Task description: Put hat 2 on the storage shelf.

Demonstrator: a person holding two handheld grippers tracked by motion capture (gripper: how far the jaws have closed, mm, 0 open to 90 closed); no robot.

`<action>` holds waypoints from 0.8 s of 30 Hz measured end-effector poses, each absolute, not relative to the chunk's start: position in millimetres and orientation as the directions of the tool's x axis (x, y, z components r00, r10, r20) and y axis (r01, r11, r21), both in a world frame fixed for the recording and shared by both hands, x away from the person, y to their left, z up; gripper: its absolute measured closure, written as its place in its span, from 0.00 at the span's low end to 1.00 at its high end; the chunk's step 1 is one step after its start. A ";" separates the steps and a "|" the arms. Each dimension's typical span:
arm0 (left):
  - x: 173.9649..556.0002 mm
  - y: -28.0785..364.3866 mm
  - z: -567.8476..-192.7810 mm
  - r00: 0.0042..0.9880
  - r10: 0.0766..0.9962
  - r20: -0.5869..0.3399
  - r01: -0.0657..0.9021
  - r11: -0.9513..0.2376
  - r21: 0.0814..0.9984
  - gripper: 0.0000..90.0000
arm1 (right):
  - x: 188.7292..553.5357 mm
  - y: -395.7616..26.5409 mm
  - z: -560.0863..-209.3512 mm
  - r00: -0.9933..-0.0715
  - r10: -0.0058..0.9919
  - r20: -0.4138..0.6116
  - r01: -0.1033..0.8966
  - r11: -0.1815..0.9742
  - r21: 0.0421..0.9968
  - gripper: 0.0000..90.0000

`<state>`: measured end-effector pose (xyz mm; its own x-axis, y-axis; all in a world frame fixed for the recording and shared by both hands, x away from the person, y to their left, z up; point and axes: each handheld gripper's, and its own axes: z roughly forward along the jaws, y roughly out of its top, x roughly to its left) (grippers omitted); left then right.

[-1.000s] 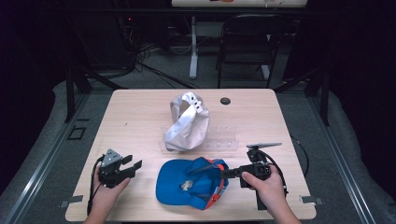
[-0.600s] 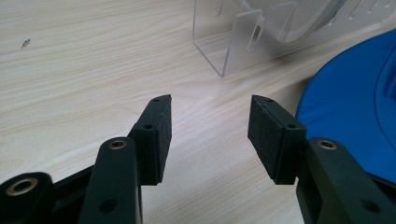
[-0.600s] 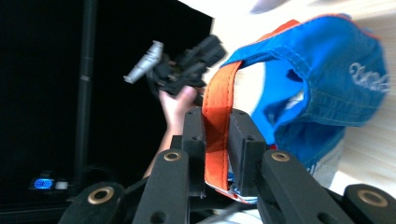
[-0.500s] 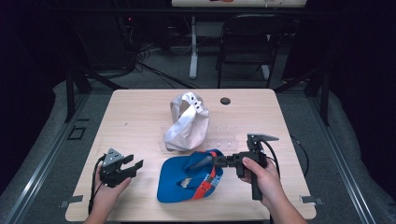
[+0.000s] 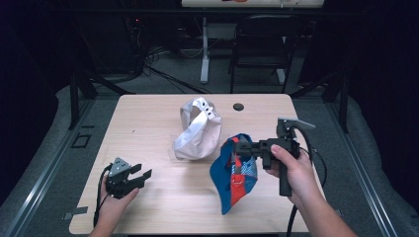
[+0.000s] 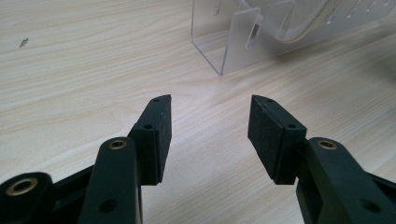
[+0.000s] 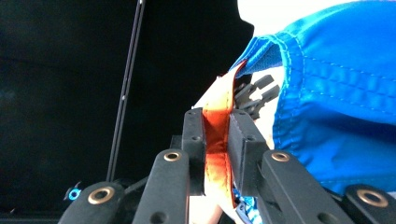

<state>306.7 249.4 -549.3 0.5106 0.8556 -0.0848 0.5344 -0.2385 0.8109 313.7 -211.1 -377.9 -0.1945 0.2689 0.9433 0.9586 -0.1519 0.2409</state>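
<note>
A: Surface and surroundings? 
B: A light wood-grain desk (image 5: 148,128) stands on grey floor in a dark room; a black chair (image 5: 262,44) and cables lie beyond its far edge. A small dark round disc (image 5: 238,106) sits near that edge.

A: Objects on the desk? 
B: A grey-white cap (image 5: 197,131) rests near the centre on a clear acrylic stand (image 6: 243,42), seen close in the left gripper view.

A: The right hand-held gripper (image 5: 243,146)? 
B: Clenched on the orange strap (image 7: 217,140) of a blue and orange cap (image 5: 234,170), which hangs above the desk just right of the grey-white cap, brim downward.

A: The left hand-held gripper (image 5: 141,176)? 
B: Released, jaws spread with nothing between them, low over the desk's near left part.

A: Change from the earlier frames? 
B: One second ago the blue cap lay flat on the desk's near edge; it has since been lifted and tipped upright. The left hand-held gripper has stayed put.
</note>
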 end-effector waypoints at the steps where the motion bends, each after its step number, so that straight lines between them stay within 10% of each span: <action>1: 306.7 249.3 -549.2 0.512 0.855 -0.083 0.533 -0.241 0.811 0.55 | 313.6 -216.4 -373.7 -0.198 0.276 0.941 0.954 -0.165 0.249 0.87; 24: 308.4 249.0 -553.1 0.508 0.857 -0.088 0.544 -0.241 0.803 0.54 | 348.0 -271.8 -328.3 -0.151 0.324 0.934 0.892 -0.362 0.270 0.87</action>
